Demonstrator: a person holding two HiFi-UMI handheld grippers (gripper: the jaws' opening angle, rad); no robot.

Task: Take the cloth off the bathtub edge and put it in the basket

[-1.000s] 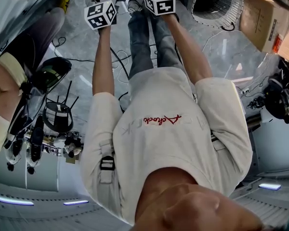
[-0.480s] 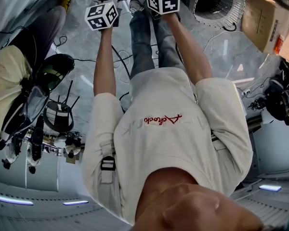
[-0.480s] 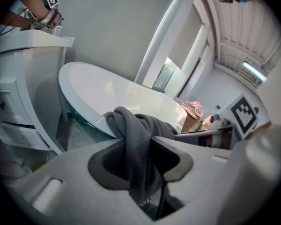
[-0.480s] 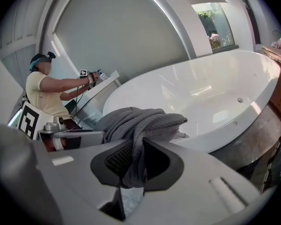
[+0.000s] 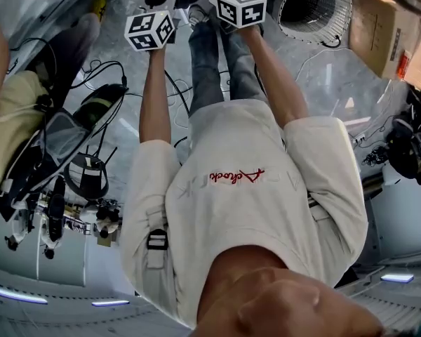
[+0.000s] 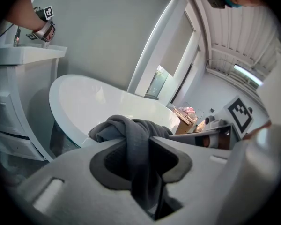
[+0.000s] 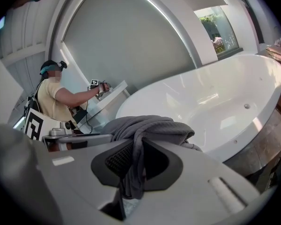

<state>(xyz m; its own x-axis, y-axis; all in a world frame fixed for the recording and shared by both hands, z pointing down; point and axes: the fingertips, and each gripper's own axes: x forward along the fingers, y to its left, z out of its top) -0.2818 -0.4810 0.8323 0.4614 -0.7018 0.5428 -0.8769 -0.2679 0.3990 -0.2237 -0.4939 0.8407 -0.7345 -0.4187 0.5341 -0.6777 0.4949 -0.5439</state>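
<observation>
Grey wall panels (image 6: 107, 27) and a tall window (image 6: 157, 81) are standing behind a white bathtub (image 6: 98, 102), which is filling the background of both gripper views. Both grippers are gripping one grey cloth (image 6: 126, 128) just in front of the tub.

The left gripper (image 6: 143, 146) is pinching a fold of it. Its fingers (image 6: 70, 182) have just been closing, and the fabric is running down between them while the rest is bunching up over their tips. The right gripper (image 7: 136, 156) is holding another part of the cloth. Its fingers (image 7: 206, 182) have just been closing too, and a strip of fabric is hanging down through the narrow gap between them.

The bunched cloth is lying near the tub's rim; whether any part is touching the rim I cannot tell. Each gripper is showing at the edge of the other's view, just beside it.

Seen from the head view, the person's two bare arms are stretching forward side by side, with the marker cubes (image 5: 149, 31) close together. A wire basket (image 5: 316, 9) is standing on the grey stone floor (image 5: 323, 76) to the right of the grippers, apart from them, with a cardboard box (image 5: 382, 27) near it. Cables (image 5: 105, 76) are trailing over the floor at the left. Another person (image 7: 54, 97) in a pale shirt is reaching toward a white sink cabinet (image 6: 18, 93) beside the tub.
</observation>
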